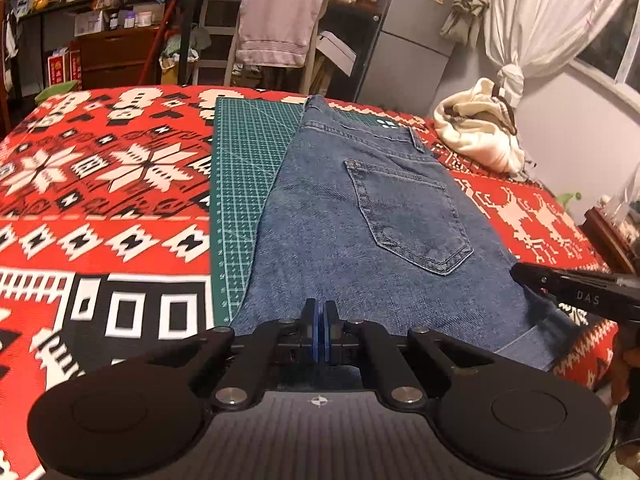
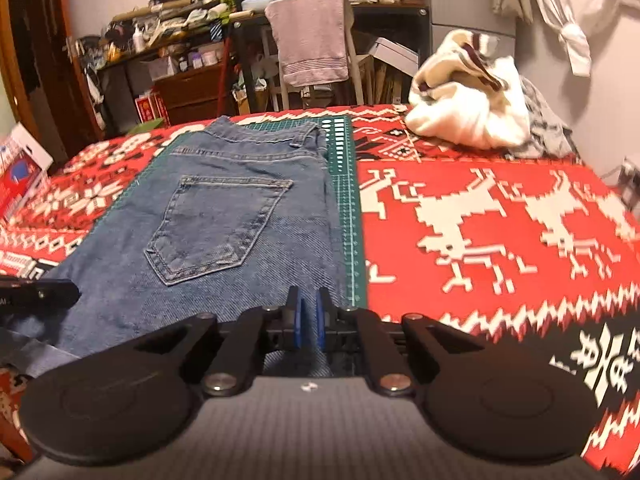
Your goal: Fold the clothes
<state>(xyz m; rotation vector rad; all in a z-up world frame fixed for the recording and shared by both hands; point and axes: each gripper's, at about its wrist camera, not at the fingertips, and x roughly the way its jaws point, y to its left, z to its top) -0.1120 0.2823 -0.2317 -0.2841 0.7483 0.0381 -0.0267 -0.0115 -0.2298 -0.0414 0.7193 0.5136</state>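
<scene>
two grippers hung over the near end of one pair of jeans (image 1: pixel 360 216). the left gripper (image 1: pixel 321 330) had its blue fingers (image 1: pixel 316 332) clenched together, and the frame did not show any denim pinched between them. the right gripper (image 2: pixel 308 326) had its fingers (image 2: pixel 297 326) only a slit apart, released, above the jeans' near right edge, touching nothing that could be seen. the jeans lay folded lengthwise, one back pocket (image 2: pixel 216 228) up, on one green cutting mat (image 1: pixel 244 184) on the red patterned cloth (image 2: pixel 480 220). beyond the jeans, to their right, sat one cream garment heap (image 2: pixel 468 100). farther behind the jeans, one towel (image 1: pixel 276 20) hung over one chair.
</scene>
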